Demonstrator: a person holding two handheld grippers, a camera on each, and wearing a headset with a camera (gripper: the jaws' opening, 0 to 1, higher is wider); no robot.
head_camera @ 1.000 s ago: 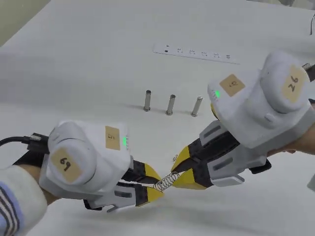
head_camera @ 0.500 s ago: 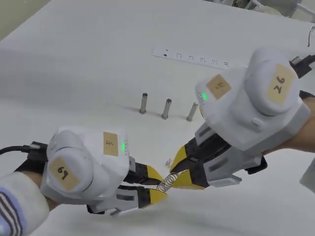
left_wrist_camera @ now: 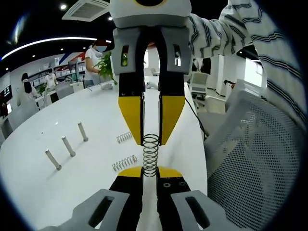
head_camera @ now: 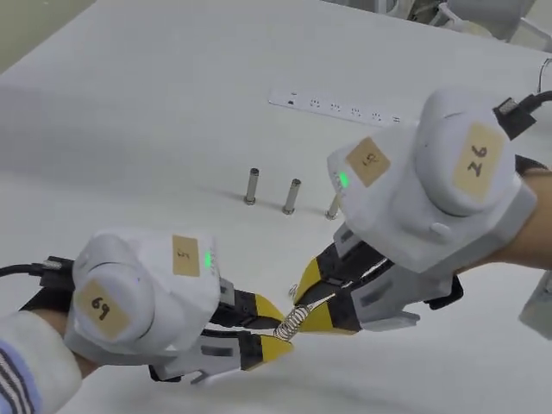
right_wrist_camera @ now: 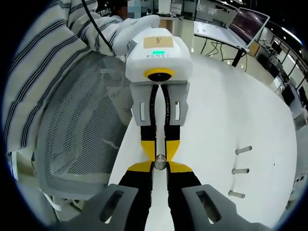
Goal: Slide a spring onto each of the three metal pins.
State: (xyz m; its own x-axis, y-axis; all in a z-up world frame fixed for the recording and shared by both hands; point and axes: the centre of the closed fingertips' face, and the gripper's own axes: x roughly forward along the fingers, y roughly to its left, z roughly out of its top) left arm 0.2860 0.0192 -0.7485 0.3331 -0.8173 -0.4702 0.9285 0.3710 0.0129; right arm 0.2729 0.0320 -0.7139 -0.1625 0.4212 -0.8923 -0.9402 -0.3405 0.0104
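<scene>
The spring (head_camera: 293, 321) is held between the two grippers, one end in each. It is near the table's front edge and well apart from the pins.

I find the left gripper (head_camera: 274, 338) closed on the spring's near end, its yellow tips almost together. The right gripper (head_camera: 312, 300) faces it tip to tip and is clamped on the far end. In the left gripper view the coil runs straight from one pair of tips to the other. In the right gripper view I see it end-on, seated between both pairs.

The three pins (head_camera: 292, 197) stand upright in a row on the table (head_camera: 155, 103), beyond the grippers. All three are bare. The right gripper's body covers part of the pin furthest right in the head view.

Two loose springs (left_wrist_camera: 124, 163) lie flat on the table, apart from each other, between the pins and the grippers.

A white power strip (head_camera: 345, 109) lies further back, past the pins. A mesh chair (left_wrist_camera: 240, 144) stands beside the table edge.
</scene>
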